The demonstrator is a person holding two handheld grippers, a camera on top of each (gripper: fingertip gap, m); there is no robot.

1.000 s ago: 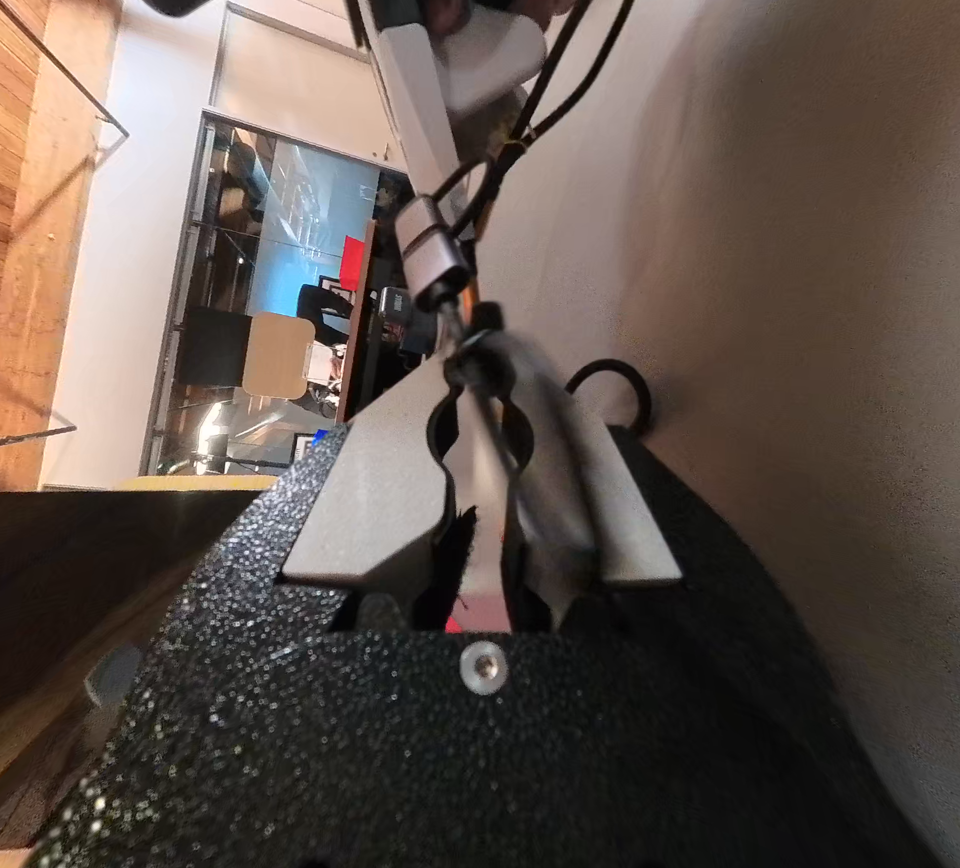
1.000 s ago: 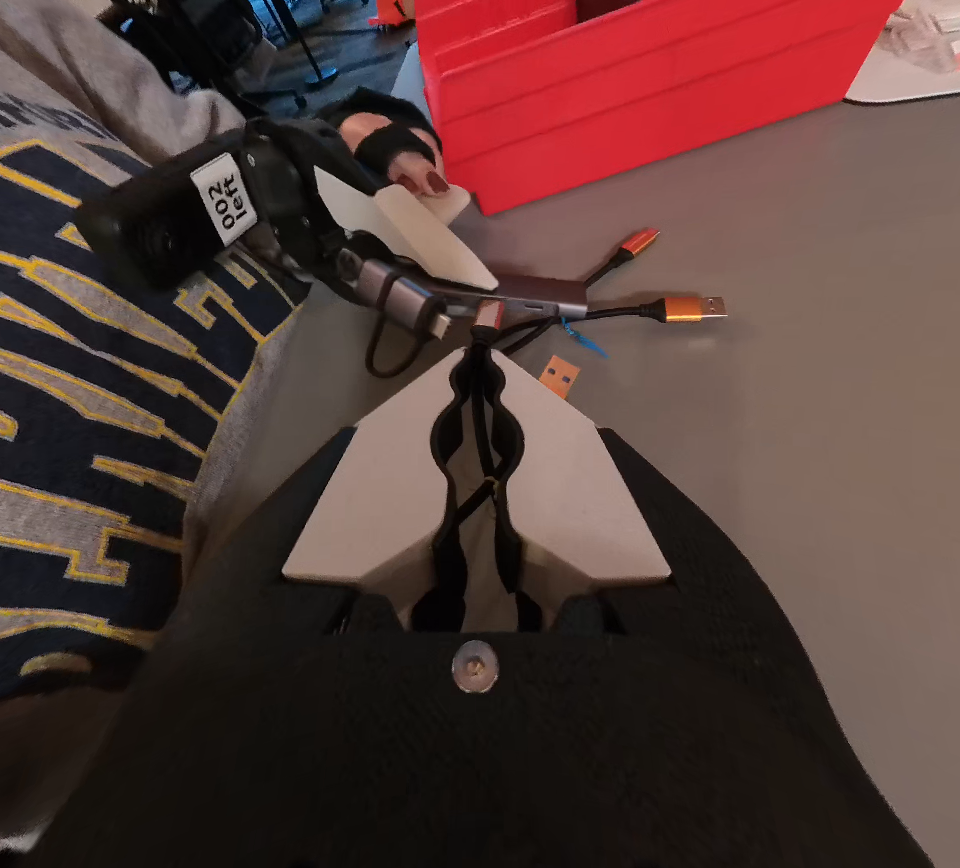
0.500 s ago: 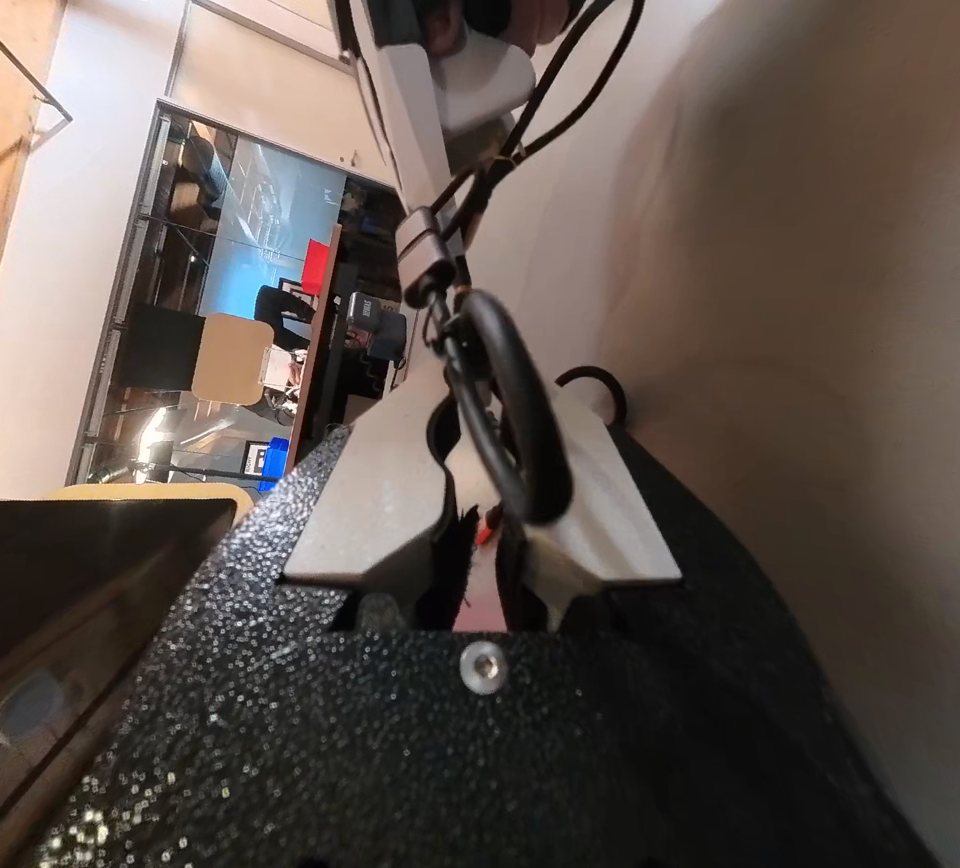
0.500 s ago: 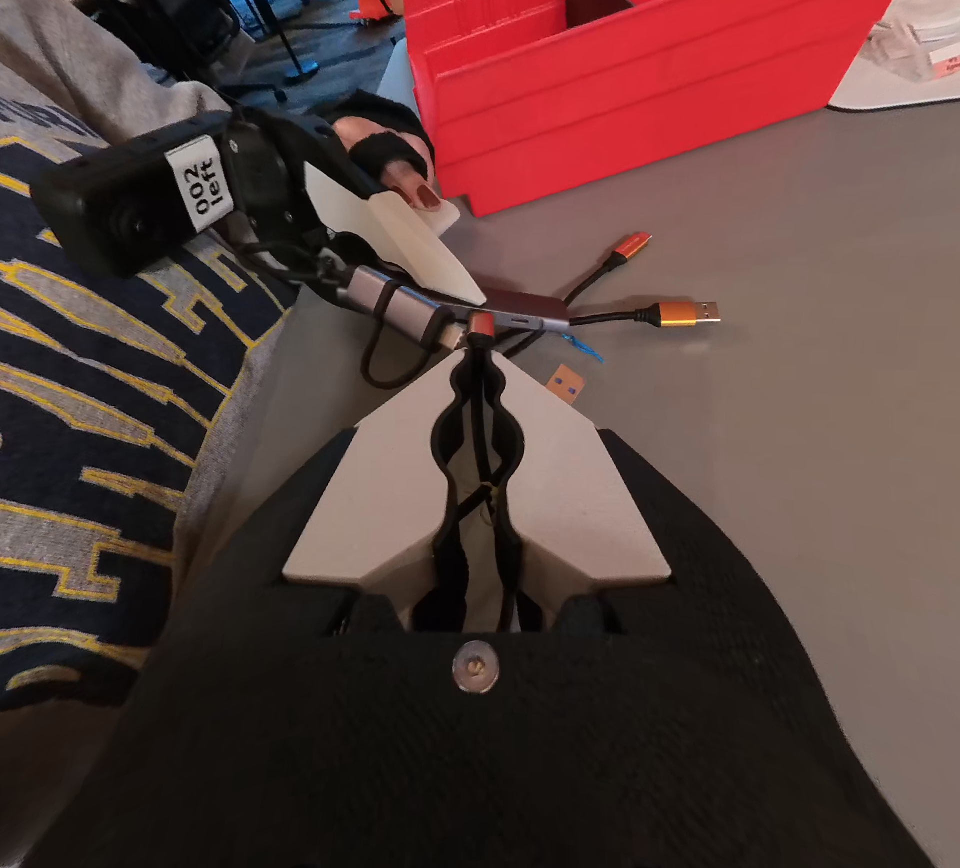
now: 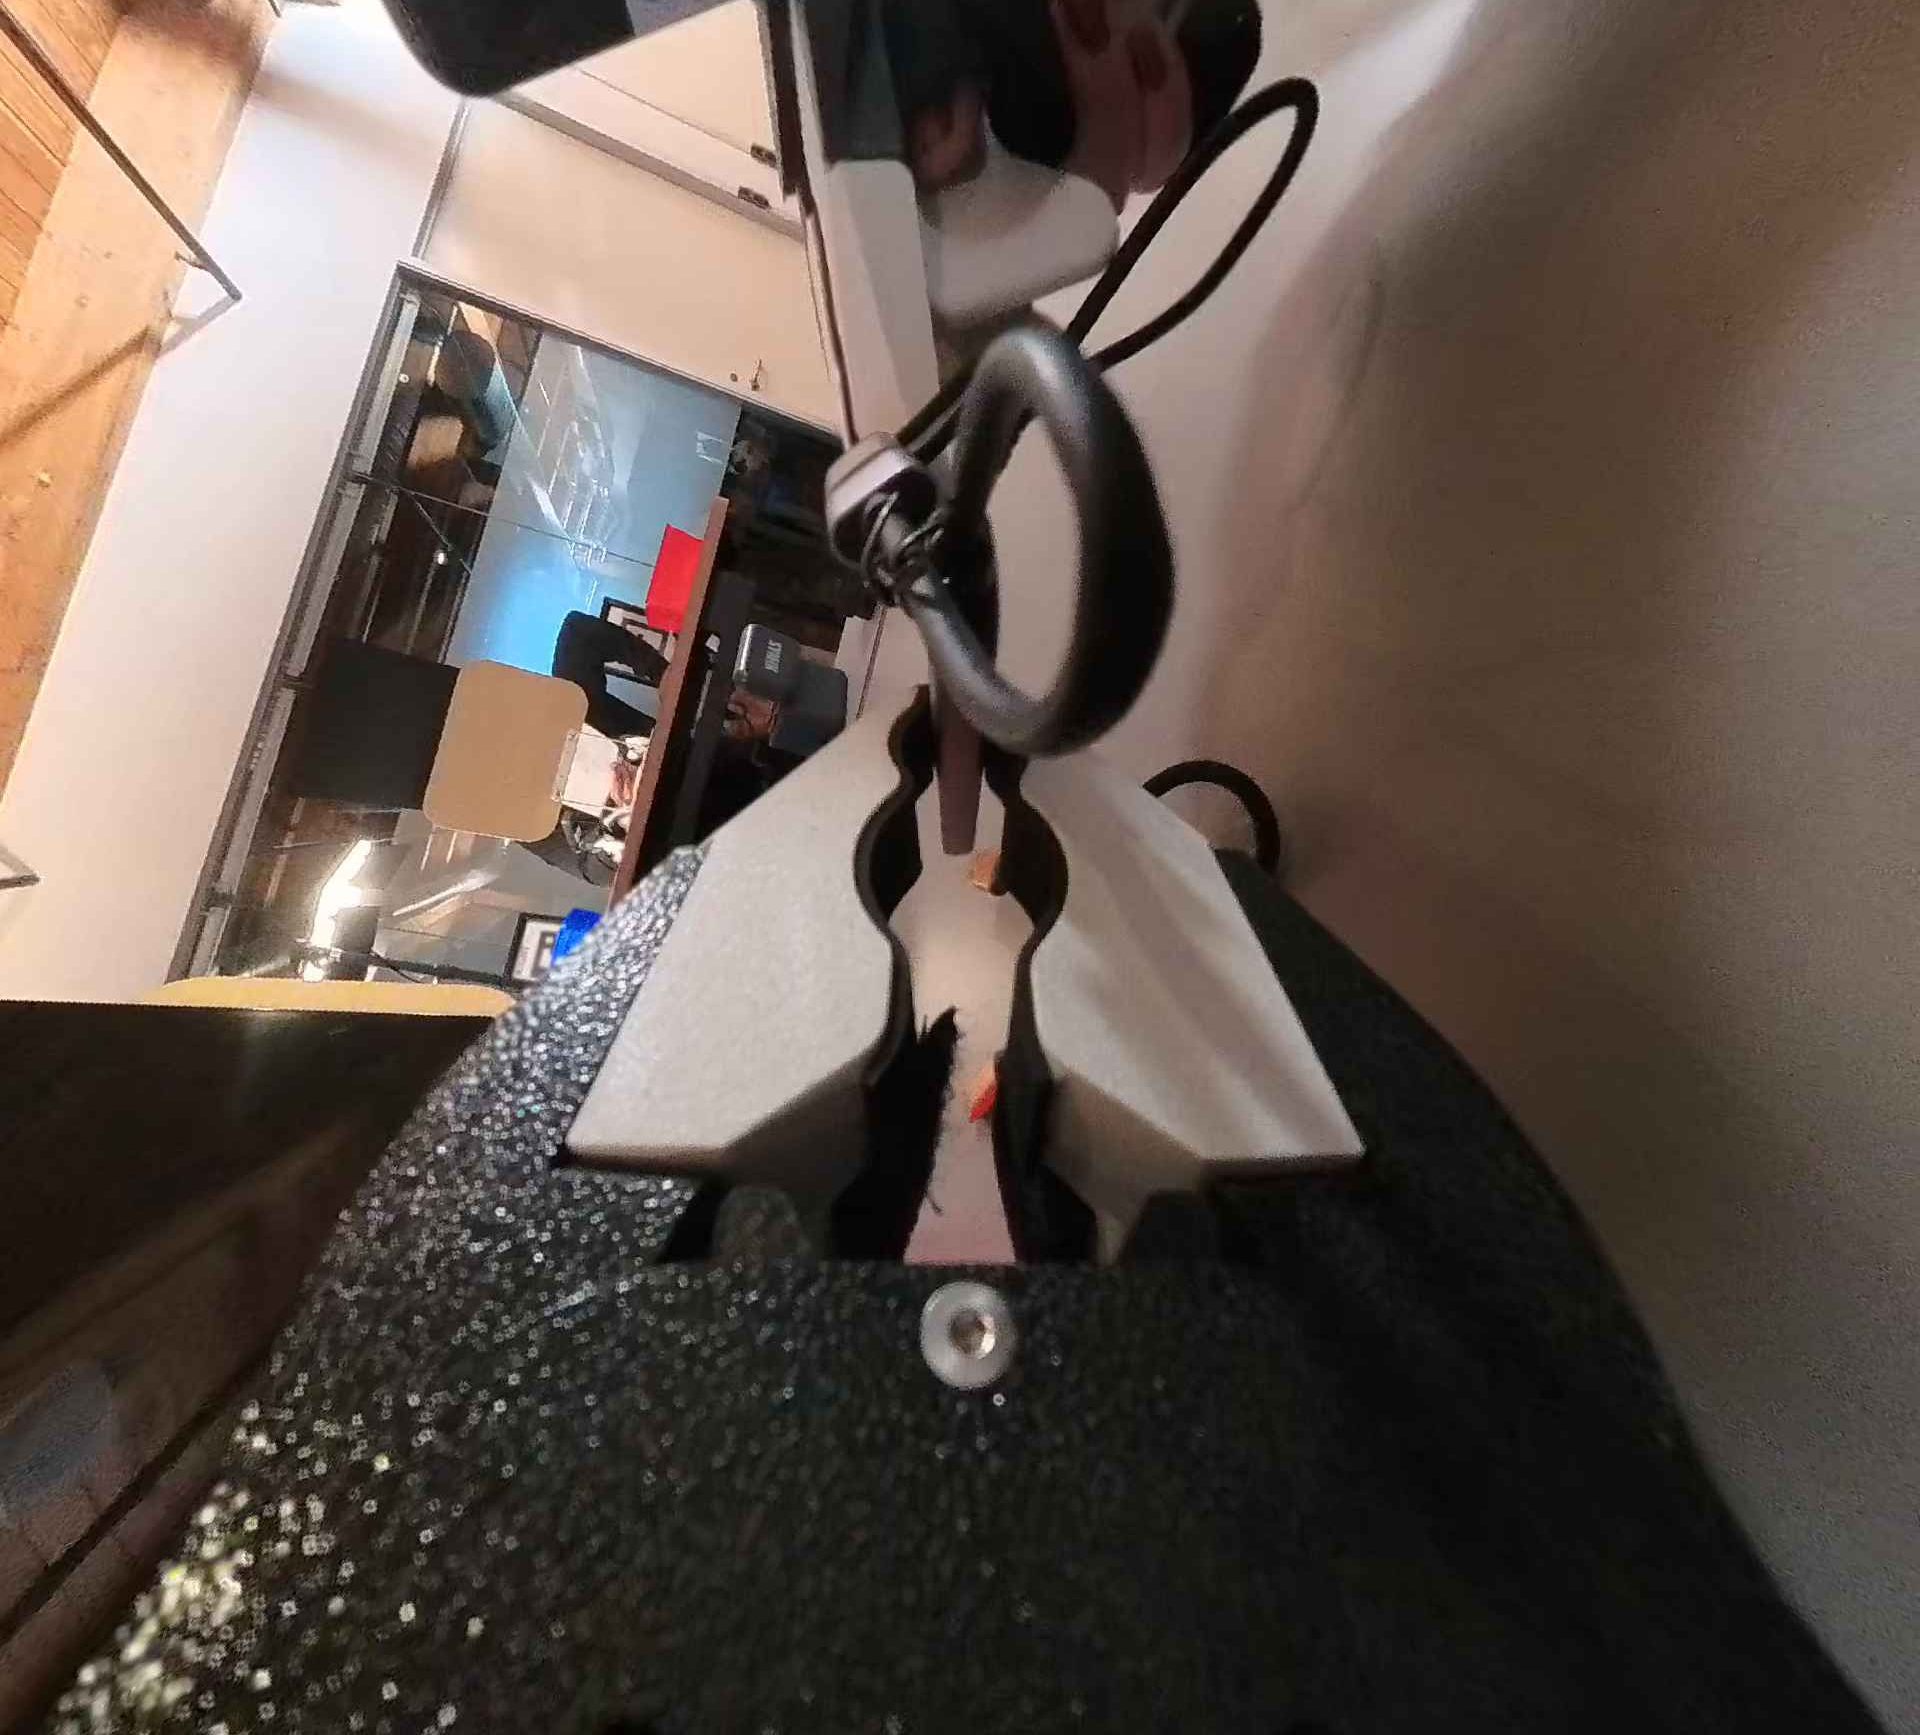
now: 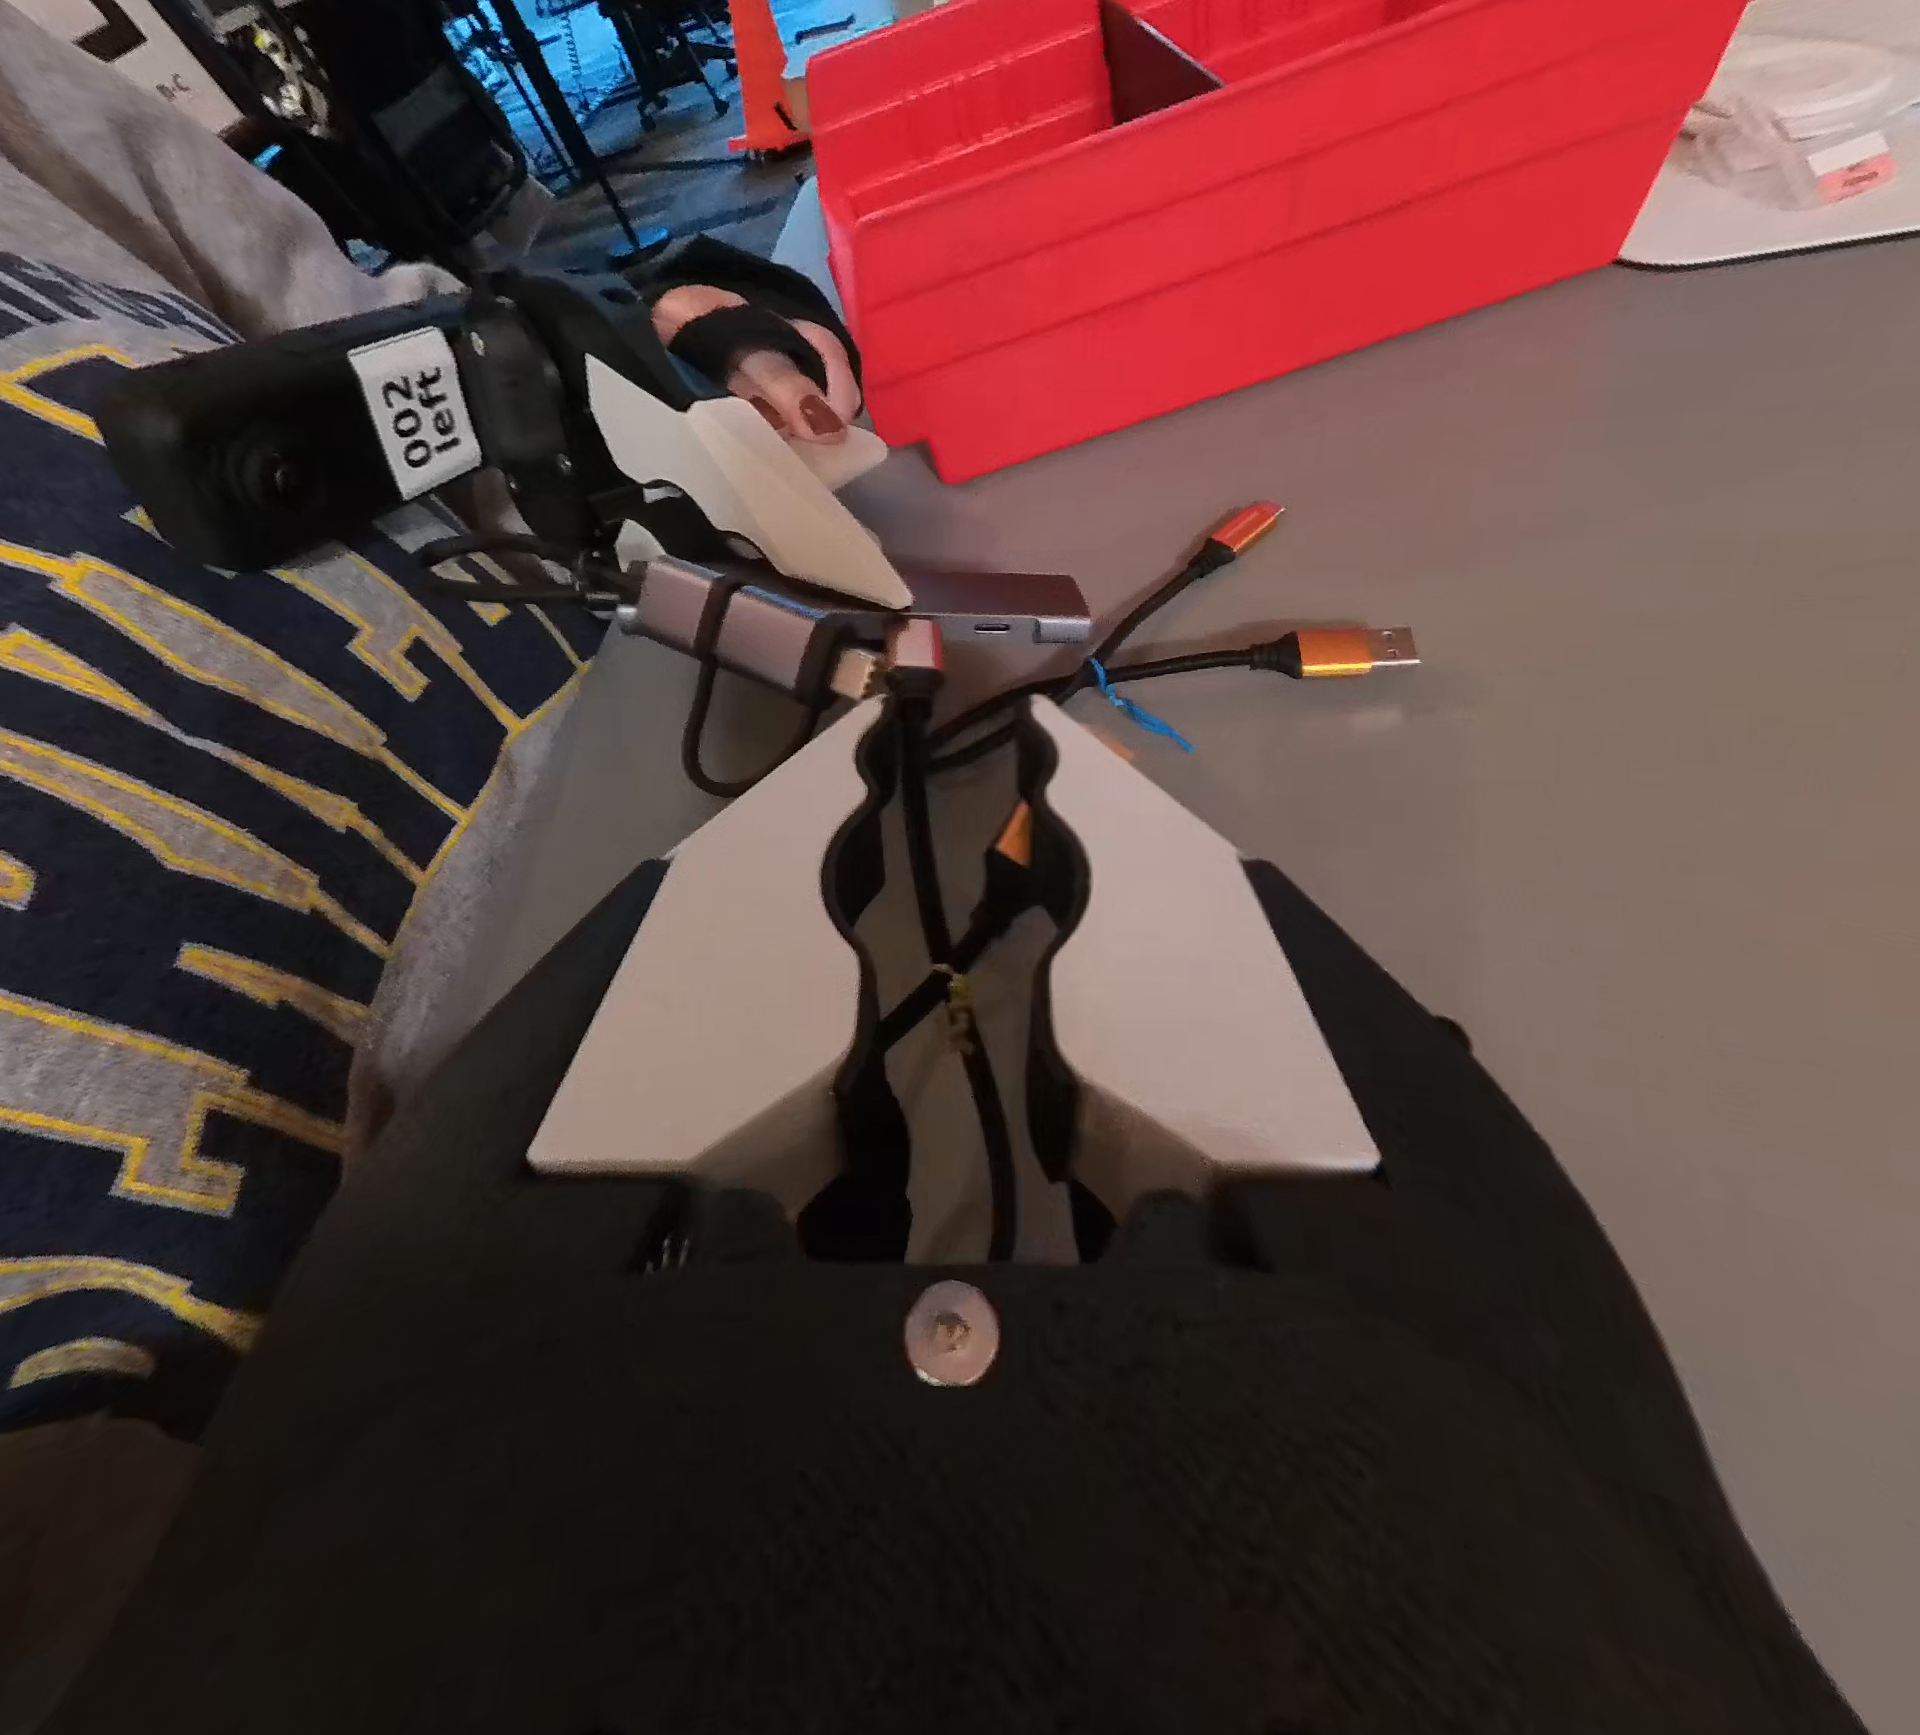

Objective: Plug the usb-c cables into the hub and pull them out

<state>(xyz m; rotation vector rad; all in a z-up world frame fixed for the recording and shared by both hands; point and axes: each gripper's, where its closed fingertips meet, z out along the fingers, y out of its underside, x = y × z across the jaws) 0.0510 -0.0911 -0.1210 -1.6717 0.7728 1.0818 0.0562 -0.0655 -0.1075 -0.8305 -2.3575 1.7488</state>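
Hub [image 6: 997,610]: right wrist view — grey, lifted just above the grey table [image 6: 1558,854], pinched in your left gripper [image 6: 883,589].
Right gripper [image 6: 951,729]: fingers together on a black usb-c cable [image 6: 920,812], its red plug [image 6: 914,646] at the hub's side.
Loose ends: 2 orange plugs [image 6: 1340,651] near the red bin [image 6: 1247,231].
Left wrist view: left gripper [image 5: 951,750] clamps the hub [image 5: 956,792] edge-on — black cable loop [image 5: 1091,542] just ahead.

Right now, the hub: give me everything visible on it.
The hub is a slim, flat bar, grey and metallic-looking, held just above the grey table. The left gripper is shut on its near end. Its side edge shows small ports. A red-collared plug, held by the right gripper, sits at that edge; whether it is seated cannot be told. The hub's own black lead loops by the left fingers.
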